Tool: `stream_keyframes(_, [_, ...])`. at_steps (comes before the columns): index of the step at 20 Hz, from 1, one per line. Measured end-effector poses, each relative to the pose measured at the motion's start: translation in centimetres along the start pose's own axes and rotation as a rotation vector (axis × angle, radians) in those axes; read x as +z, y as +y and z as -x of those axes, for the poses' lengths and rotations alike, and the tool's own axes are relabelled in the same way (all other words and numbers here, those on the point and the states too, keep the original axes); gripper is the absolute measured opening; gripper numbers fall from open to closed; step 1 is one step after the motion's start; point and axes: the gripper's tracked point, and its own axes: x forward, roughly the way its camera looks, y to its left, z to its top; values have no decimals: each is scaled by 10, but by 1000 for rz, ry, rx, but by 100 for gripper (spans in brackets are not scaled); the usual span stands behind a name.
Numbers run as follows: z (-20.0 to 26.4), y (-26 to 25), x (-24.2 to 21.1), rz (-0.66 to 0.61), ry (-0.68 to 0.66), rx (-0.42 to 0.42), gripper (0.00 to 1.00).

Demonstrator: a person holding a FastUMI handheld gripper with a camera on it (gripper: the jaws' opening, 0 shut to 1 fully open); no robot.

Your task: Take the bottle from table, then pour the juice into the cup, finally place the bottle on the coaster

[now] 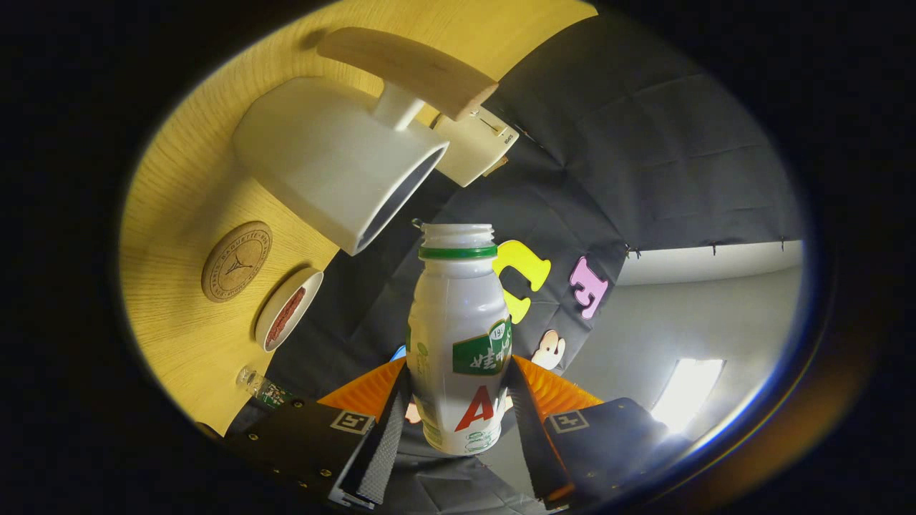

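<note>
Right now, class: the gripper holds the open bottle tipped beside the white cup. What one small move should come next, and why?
Probably shift the bottle, clamped between the gripper fingers, slightly toward the cup. Its uncapped mouth sits just outside the cup's rim, not yet over the opening, so pouring now would likely miss.

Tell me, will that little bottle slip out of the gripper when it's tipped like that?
Probably not: the gripper squeezes the bottle from both sides. Its smooth, glossy plastic could be slippery, though. With the cap off, it is likelier to spill near the cup.

Rolled gripper-mounted view, close along the jaws.
</note>
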Motion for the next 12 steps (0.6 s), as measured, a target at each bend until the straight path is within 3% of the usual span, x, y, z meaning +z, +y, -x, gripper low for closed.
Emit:
stream_keyframes(7, [5,15,-10,-119,43,42,74])
stream_keyframes(12, [9,30,-25,-324,95,102,74])
